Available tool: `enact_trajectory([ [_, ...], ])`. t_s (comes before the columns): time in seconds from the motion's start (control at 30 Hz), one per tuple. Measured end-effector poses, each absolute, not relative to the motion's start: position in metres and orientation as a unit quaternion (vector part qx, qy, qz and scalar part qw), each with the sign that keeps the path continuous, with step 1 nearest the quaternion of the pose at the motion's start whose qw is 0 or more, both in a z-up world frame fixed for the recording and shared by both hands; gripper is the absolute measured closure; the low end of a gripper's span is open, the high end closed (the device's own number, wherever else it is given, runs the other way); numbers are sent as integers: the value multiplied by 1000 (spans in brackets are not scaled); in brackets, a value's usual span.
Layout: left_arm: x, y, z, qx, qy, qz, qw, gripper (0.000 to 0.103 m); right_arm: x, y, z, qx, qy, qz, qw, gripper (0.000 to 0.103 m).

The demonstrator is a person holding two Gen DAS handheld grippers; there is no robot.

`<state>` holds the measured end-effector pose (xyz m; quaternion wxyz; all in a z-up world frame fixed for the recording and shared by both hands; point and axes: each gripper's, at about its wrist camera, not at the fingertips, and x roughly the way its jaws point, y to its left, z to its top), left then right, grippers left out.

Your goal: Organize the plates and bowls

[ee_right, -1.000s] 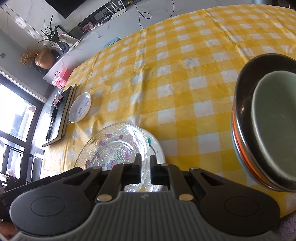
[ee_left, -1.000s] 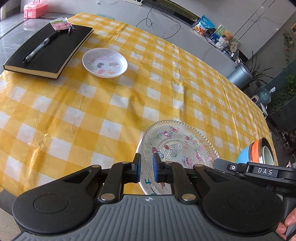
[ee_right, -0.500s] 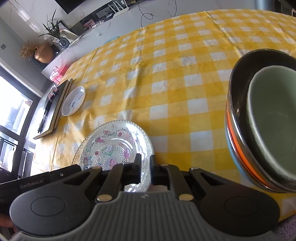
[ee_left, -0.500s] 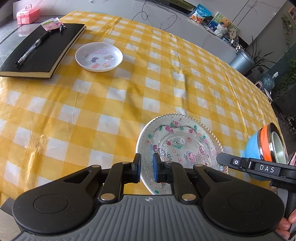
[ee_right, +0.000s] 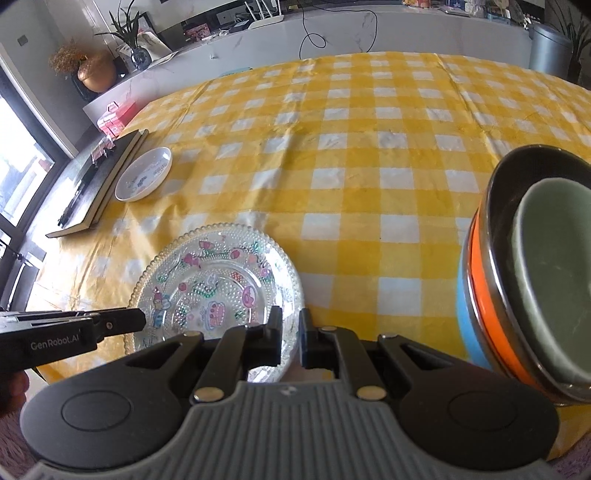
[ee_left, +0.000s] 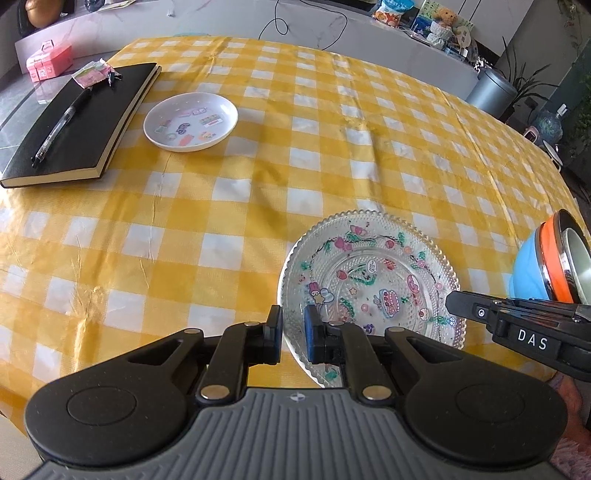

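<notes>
Where the counter (ee_left: 332,122) nears its front edge, the left claw (ee_left: 293,336), narrowly parted and empty, straddles the glass plate (ee_left: 369,273) rim; open cloth separates the small white plate (ee_left: 190,122) and notebook (ee_left: 81,122) at the far-left corner. Right view: the right claw (ee_right: 290,341), narrow and empty, borders the plate (ee_right: 218,284); stacked bowls (ee_right: 532,266) crowd the right edge.

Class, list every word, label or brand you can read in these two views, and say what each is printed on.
"DAS": on the right gripper, seen from the left wrist.
"GenRobot.AI": on the left gripper, seen from the right wrist.
Sticker prints on the small white plate and glass plate: too small to read.
Packages on the far counter: blurred.
</notes>
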<state>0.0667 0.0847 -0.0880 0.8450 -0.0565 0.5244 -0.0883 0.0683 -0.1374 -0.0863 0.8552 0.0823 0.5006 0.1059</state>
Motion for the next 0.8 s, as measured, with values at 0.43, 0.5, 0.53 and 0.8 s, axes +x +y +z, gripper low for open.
enact_trajectory([
  [0.43, 68, 74, -88, -37, 533, -73, 842, 84, 68, -135, -85, 78, 497, 109, 857, 92],
  [0.5, 66, 78, -86, -47, 529, -73, 844, 80, 68, -138, -83, 87, 495, 108, 858, 91],
  [0.53, 65, 81, -84, -51, 526, -72, 846, 79, 68, -139, -82, 89, 492, 107, 859, 84],
  [0.8, 59, 96, -73, -79, 490, -62, 866, 67, 70, -137, -66, 99, 471, 115, 869, 67],
])
